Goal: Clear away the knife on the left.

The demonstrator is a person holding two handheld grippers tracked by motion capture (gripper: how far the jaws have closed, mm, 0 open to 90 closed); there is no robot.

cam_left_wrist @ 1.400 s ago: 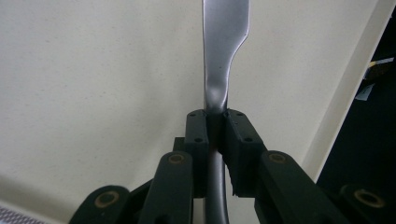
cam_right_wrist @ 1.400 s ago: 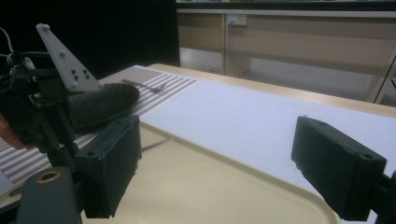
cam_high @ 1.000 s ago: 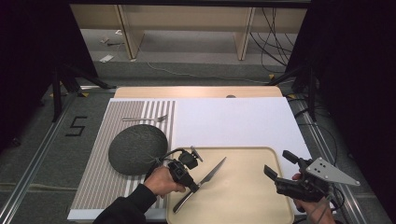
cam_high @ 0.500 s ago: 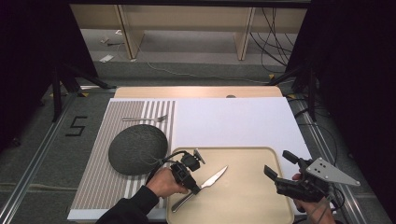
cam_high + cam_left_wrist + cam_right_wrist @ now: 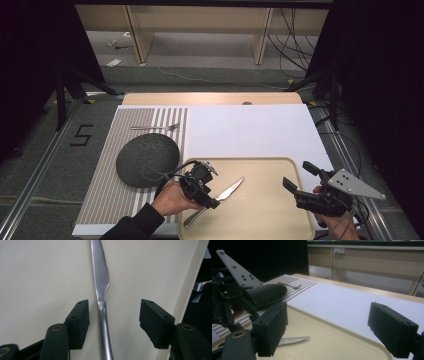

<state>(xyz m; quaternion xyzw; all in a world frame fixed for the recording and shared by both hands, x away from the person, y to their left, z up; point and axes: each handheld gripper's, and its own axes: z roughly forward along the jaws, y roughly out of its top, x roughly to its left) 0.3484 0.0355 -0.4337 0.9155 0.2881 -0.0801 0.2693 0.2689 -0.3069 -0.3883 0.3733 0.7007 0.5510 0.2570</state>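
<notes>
From my remote station I record the following: the knife [image 5: 216, 199] lies flat on the beige tray [image 5: 265, 220], toward the tray's left side, blade aimed up and right in the high view, handle reaching toward the tray's near left corner. The left gripper [image 5: 202, 192] sits directly over the handle. Its jaws have just been opening and now stand apart on either side of the handle [image 5: 105, 322], with a clear gap between each pad and the metal (the serrated edge is plain in the left gripper view); the knife is between them but not gripped. The right gripper [image 5: 300, 182] hangs above the tray's right edge, well apart from the knife, its jaws wide open and holding nothing. To the left of the tray, on the striped mat [image 5: 107, 200], a dark round plate [image 5: 147, 160] rests, with a fork [image 5: 156, 127] lying beyond it. The tray and mat sit on the white-covered table [image 5: 250, 132].
</notes>
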